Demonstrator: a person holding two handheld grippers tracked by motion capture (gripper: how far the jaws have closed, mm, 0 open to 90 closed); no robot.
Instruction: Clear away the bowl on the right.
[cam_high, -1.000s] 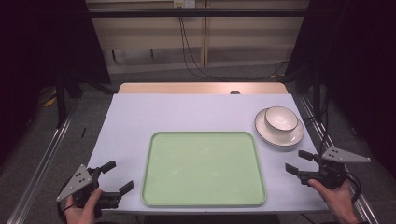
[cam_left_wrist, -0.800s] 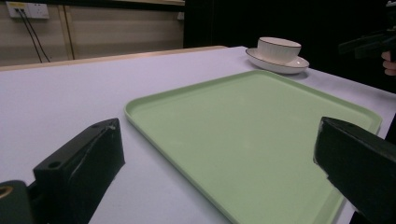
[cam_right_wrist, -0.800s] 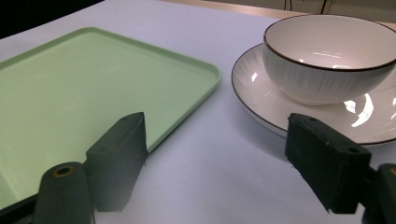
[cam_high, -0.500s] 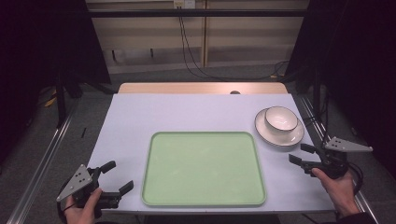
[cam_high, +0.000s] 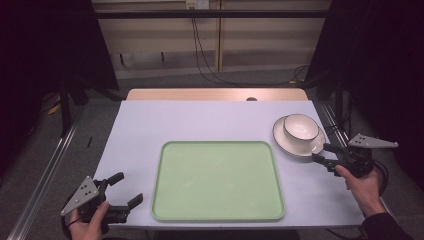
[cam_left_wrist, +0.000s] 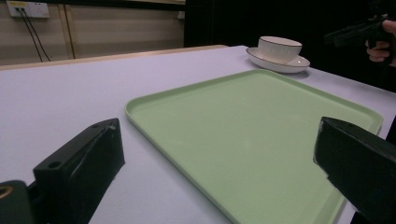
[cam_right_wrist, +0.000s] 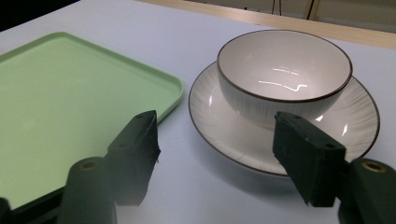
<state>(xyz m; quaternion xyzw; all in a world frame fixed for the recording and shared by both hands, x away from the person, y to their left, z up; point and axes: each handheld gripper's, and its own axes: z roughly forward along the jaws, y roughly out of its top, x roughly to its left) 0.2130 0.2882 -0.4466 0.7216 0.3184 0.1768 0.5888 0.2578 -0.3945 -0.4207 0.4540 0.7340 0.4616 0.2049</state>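
A white bowl (cam_high: 300, 126) with a dark rim stands on a white plate (cam_high: 283, 140) at the table's right side. In the right gripper view the bowl (cam_right_wrist: 280, 70) looks empty and the plate (cam_right_wrist: 359, 116) lies just ahead of the jaws. My right gripper (cam_high: 322, 152) is open, just off the plate's near right edge, touching nothing. A light green tray (cam_high: 218, 145) lies empty mid-table. My left gripper (cam_high: 129, 188) is open near the front left corner, beside the tray (cam_left_wrist: 252, 126).
The pale table top (cam_high: 200, 120) has bare room behind and to the left of the tray. A wooden strip (cam_high: 215, 94) runs along the far edge. Cables hang on the wall beyond. The right gripper (cam_left_wrist: 355, 32) shows far off in the left gripper view.
My right gripper has moved forward along the table's right edge, closer to the plate. The left gripper, tray, bowl and plate have stayed put.
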